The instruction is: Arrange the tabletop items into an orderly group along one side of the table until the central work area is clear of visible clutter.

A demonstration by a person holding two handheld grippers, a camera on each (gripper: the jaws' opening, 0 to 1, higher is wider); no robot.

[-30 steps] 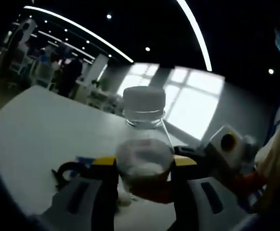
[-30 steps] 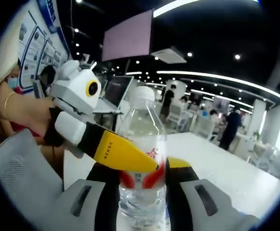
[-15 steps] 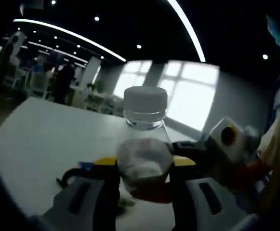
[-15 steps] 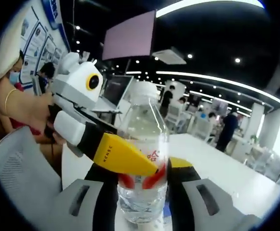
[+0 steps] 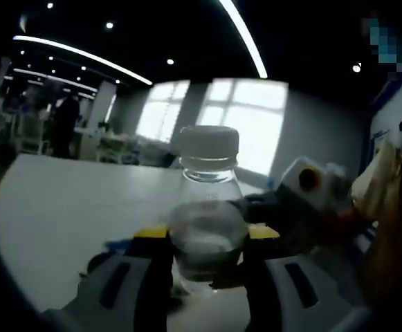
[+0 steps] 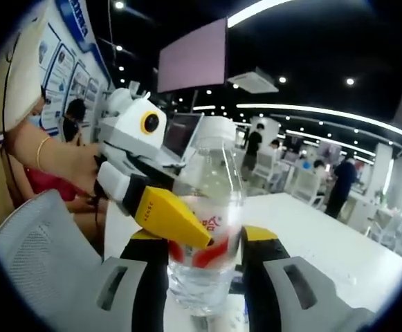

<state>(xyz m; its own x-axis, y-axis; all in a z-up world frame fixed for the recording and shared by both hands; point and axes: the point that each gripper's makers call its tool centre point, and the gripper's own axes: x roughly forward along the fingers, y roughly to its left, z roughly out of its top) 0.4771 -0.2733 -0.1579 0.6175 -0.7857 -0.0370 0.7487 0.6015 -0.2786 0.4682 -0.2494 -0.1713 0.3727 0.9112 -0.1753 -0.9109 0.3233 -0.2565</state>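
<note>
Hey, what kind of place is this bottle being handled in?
Probably a large open-plan office or lab: long white tables, a wall-mounted flat screen, strip ceiling lights, and people standing at distant desks.

In the left gripper view the bottle (image 5: 206,214) is blurred, its base hidden between the jaws, and the red label cannot be read. The dark item (image 5: 117,252) lying on the bench (image 5: 62,200) beside the left jaw is mostly covered and too blurred to identify. In the right gripper view the left gripper (image 6: 173,214) crosses the bottle's label (image 6: 211,238), hiding most of the print. The bottle's bottom is cut by the picture's edge.
</note>
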